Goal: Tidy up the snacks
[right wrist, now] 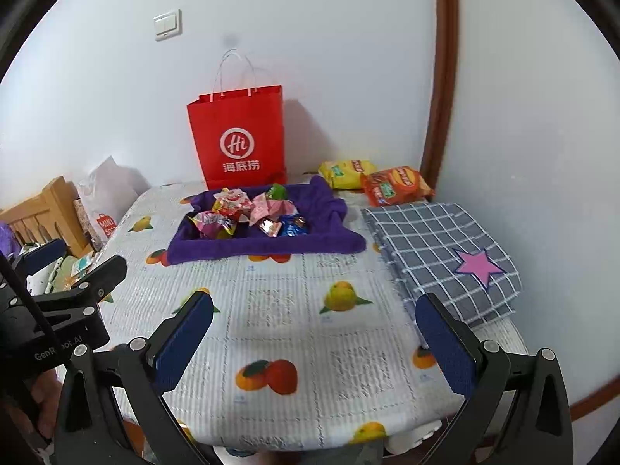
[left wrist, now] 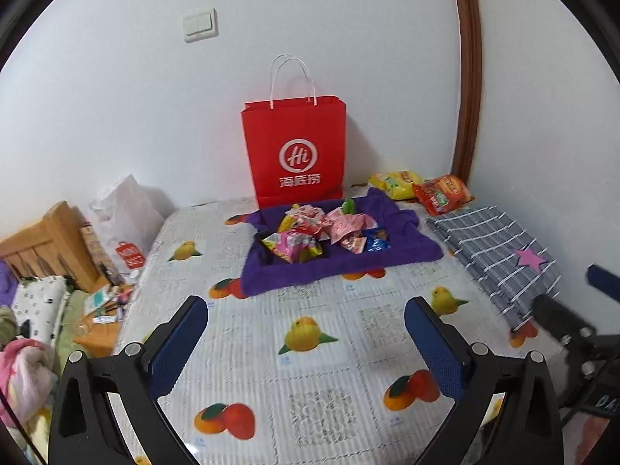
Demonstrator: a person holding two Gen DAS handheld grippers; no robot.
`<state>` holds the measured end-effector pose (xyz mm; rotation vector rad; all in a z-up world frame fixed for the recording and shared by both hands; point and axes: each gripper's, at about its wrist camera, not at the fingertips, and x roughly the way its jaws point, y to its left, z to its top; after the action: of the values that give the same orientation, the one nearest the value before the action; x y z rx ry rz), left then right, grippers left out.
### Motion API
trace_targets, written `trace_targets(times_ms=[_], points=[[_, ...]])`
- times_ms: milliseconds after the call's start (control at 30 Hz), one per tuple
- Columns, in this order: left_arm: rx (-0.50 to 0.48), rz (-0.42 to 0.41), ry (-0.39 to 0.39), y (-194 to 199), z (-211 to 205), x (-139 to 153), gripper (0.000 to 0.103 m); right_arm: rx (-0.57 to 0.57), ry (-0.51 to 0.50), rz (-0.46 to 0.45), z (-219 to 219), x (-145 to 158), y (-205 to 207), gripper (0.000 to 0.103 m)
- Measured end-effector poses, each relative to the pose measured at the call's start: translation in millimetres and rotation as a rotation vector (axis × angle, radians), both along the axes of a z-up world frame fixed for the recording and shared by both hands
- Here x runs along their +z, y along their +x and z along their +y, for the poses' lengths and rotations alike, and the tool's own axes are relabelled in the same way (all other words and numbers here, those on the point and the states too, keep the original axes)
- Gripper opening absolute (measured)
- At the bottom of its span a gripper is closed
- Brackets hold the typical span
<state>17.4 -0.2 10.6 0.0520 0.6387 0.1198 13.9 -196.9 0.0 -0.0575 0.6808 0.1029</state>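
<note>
The left gripper [left wrist: 306, 343] hangs over the near part of the bed [left wrist: 310, 348], its 2 blue-padded fingers [left wrist: 178, 348] spread wide apart with nothing between them but the fruit-print sheet. The right gripper [right wrist: 316, 345] is in the same state: its fingers [right wrist: 184, 343] stand fully apart over the sheet, holding nothing. Each gripper also shows at the edge of the other's view, so the 2 sit side by side, well short of the snacks.

The snacks [left wrist: 325, 234] lie in a loose pile of small wrapped packets, pink, yellow, green and blue, in the hollow of a purple towel [left wrist: 341, 259] bunched up like a shallow tray on the far half of the bed. Just behind the towel a red paper bag [left wrist: 294, 147] with white handles stands upright against the white wall. To the right of the bag, near the corner, a yellow snack packet [left wrist: 395, 184] and an orange snack packet [left wrist: 443, 193] lie beside each other, touching. A folded grey checked cloth [right wrist: 441, 255] with a pink star lies along the right edge of the bed, near the right gripper's outer finger. A white plastic bag [left wrist: 128, 213] leans by a wooden headboard [left wrist: 46, 248] on the left.
</note>
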Motion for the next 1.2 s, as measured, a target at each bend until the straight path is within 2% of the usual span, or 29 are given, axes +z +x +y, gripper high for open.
trace_targets(times_ms=[167, 333, 1200], points=[[-0.02, 0.017, -0.047, -9, -7, -4, 0.103, -0.032, 0.022, -0.011, -16, 2, -10, 0.103], [-0.015, 0.002, -0.062, -17, -10, 0, 0.103, -0.047, 0.032, -0.01, -22, 2, -15, 0.103], [-0.019, -0.017, -0.08, -30, -7, 8, 0.103, -0.013, 0.033, -0.015, -11, 1, -24, 0.103]])
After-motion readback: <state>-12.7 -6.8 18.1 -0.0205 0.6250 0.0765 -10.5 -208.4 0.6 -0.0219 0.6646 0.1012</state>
